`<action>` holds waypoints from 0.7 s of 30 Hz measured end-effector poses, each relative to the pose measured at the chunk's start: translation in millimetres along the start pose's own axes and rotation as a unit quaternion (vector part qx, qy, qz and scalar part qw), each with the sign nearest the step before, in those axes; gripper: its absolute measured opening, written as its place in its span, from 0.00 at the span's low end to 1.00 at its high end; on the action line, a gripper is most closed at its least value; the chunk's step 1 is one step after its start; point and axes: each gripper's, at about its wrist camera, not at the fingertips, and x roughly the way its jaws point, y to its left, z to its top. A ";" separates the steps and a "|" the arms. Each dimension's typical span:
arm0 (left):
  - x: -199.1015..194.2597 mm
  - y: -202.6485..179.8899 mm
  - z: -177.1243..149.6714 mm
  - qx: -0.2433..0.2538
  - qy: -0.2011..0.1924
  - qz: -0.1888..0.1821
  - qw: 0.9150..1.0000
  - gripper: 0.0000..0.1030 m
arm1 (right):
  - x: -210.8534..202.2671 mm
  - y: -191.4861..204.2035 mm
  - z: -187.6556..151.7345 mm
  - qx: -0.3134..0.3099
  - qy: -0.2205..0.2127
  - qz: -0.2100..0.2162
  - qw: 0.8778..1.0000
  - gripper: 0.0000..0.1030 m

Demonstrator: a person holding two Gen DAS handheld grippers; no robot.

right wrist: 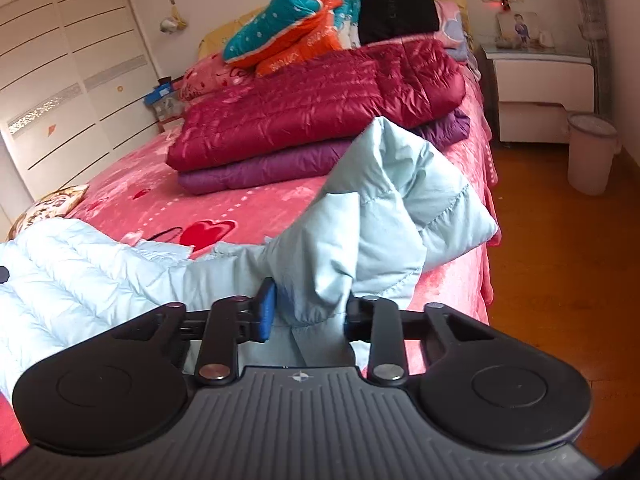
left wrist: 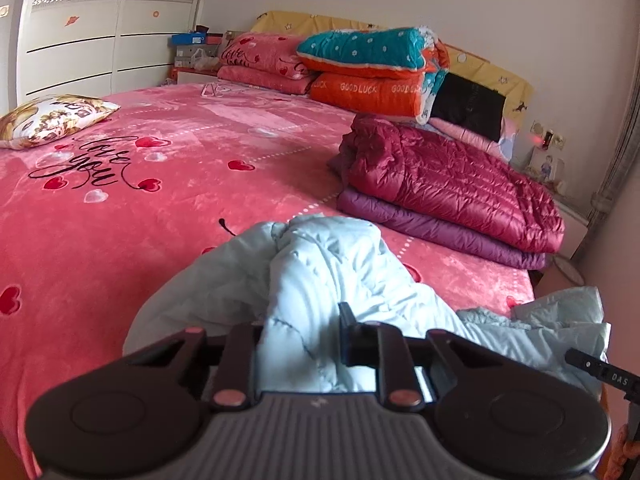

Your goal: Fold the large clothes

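Pale blue quilted jacket point(left wrist: 320, 280) lies bunched on the pink bed point(left wrist: 160, 200) in the left wrist view, rising toward twelve o'clock from the left gripper point(left wrist: 298, 344), whose jaws clench its padding. From the right wrist, the right gripper point(right wrist: 310, 312) likewise pinches a puffed fold, jacket trailing toward nine o'clock.
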 end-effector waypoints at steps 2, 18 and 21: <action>-11.7 1.3 -5.6 -0.003 -0.004 -0.003 1.000 0.17 | -4.4 4.0 3.2 -0.012 -0.007 0.008 1.000 0.27; -88.8 30.7 -82.0 -0.036 0.037 0.009 0.999 0.16 | -98.8 47.8 -15.8 -0.054 0.010 0.199 0.979 0.23; -96.7 34.8 -97.4 -0.032 0.053 0.012 0.998 0.16 | -109.0 46.5 -21.5 -0.045 0.035 0.229 0.972 0.23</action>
